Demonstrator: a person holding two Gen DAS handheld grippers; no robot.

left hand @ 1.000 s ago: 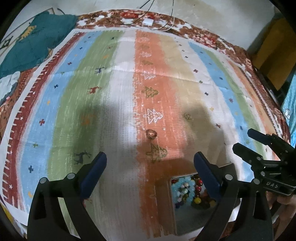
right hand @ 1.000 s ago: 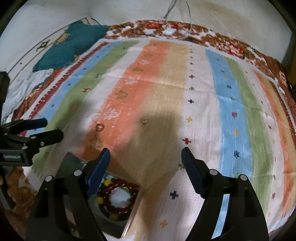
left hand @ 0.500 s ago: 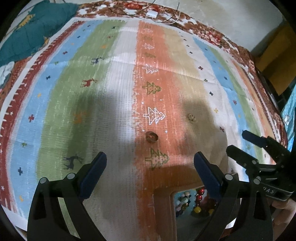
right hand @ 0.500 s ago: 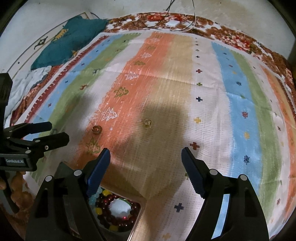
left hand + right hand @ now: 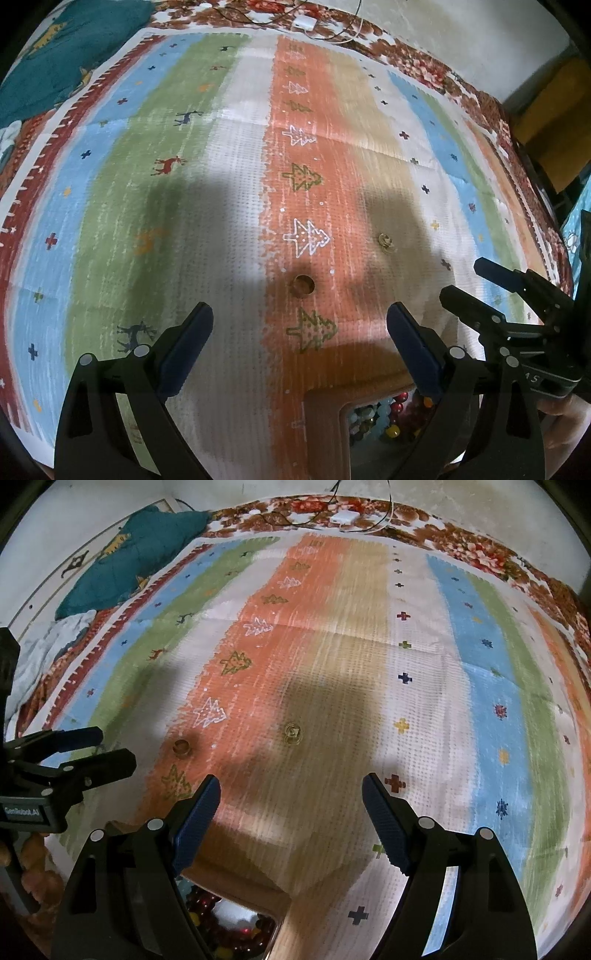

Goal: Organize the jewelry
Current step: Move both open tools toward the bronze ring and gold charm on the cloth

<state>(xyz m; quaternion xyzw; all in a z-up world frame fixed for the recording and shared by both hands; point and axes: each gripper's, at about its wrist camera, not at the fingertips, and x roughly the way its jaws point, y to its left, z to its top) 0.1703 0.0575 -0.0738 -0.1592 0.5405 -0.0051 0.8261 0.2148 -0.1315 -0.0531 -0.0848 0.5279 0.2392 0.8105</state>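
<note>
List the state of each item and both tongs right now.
Left tongs: open, empty.
Right tongs: open, empty.
Band ring: lying loose on the striped cloth.
Ornate ring: lying loose on the cloth, apart from the band.
Jewelry box: open, beads inside.

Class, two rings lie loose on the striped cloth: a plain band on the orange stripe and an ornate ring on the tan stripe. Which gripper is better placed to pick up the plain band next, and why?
Left, probably. The plain band lies almost centred ahead of the open left gripper. From the right gripper, also open, the band sits far to one side; the ornate ring lies ahead of it instead.
</note>
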